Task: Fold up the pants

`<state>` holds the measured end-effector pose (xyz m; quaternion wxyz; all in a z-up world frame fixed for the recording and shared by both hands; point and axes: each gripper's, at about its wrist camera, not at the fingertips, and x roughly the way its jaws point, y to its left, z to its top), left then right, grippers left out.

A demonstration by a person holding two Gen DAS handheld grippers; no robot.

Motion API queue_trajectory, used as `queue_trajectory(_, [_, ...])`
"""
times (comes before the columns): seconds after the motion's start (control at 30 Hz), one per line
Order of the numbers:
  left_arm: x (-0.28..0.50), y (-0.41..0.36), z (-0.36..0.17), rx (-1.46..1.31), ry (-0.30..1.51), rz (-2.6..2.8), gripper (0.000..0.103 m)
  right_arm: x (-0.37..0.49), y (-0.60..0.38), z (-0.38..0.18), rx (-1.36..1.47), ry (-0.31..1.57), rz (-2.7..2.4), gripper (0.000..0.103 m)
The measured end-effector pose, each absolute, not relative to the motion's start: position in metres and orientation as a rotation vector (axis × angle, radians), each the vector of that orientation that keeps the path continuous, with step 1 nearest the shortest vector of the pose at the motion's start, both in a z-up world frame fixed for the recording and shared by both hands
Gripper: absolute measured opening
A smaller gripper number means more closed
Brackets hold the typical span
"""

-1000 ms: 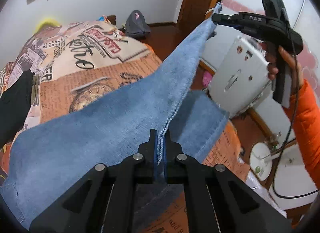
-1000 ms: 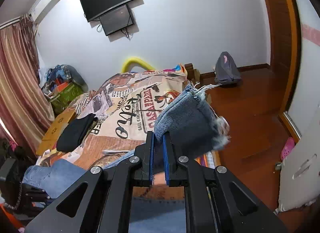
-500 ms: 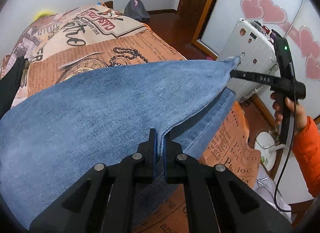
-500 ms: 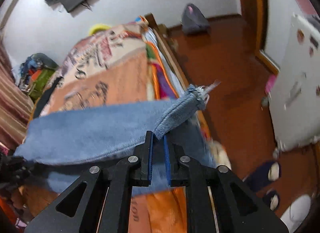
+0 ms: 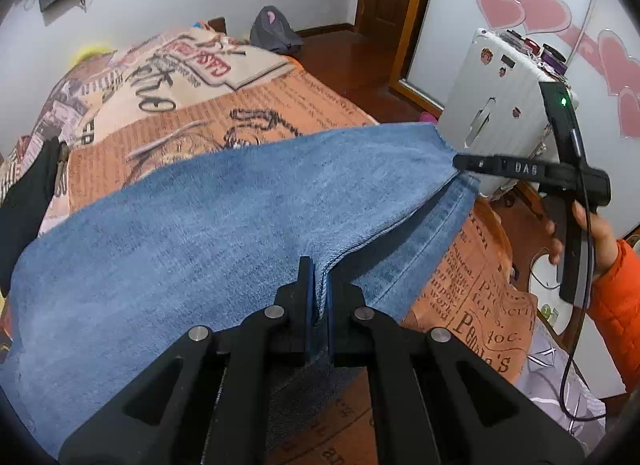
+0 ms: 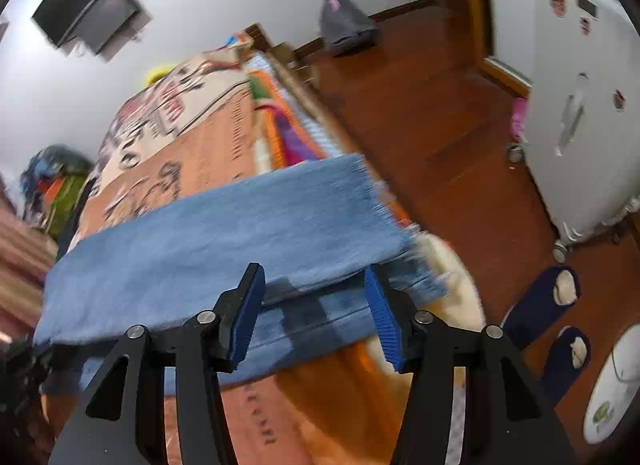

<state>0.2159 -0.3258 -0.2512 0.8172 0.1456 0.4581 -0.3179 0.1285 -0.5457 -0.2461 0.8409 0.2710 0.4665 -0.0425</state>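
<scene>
Blue denim pants [image 5: 224, 217] lie across the bed, one leg folded over the other. My left gripper [image 5: 318, 297] is shut on the folded edge of the denim near its near side. In the right wrist view the pants [image 6: 240, 233] lie flat with a frayed hem at the right. My right gripper [image 6: 316, 305] is open, its blue pads [image 6: 248, 313] spread just short of the near edge of the denim. The right gripper [image 5: 464, 163] also shows in the left wrist view at the hem corner.
The bed has a printed orange and cream cover [image 5: 192, 105]. A black garment [image 5: 28, 193] lies at its left. A white suitcase [image 5: 504, 113] stands on the wooden floor at the right, with dark slippers [image 6: 548, 305] and a grey bag [image 6: 344, 25] nearby.
The right gripper has opened and let go of the hem, and the top leg has dropped flat onto the lower one. The left gripper still holds the fold.
</scene>
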Motion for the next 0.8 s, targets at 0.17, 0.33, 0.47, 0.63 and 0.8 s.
queue_trajectory(0.17, [0.21, -0.328, -0.241, 0.354, 0.93, -0.677, 0.004, 0.127, -0.538, -0.243, 0.512, 0.975, -0.095, 0.051])
queue_trajectory(0.33, [0.207, -0.328, -0.249, 0.356, 0.944, -0.671, 0.004, 0.132, -0.547, -0.262, 0.554, 0.997, -0.16, 0.052])
queue_trajectory(0.47, [0.207, -0.329, -0.256, 0.365, 0.955, -0.671, 0.004, 0.126, -0.554, -0.268, 0.647, 0.975, -0.165, 0.054])
queue_trajectory(0.63, [0.207, -0.325, -0.251, 0.342, 0.94, -0.676, 0.004, 0.133, -0.558, -0.272, 0.675, 0.955, -0.177, 0.018])
queue_trajectory(0.8, [0.204, -0.327, -0.235, 0.353, 0.902, -0.673, 0.004, 0.137, -0.558, -0.255, 0.624, 0.91, -0.165, 0.007])
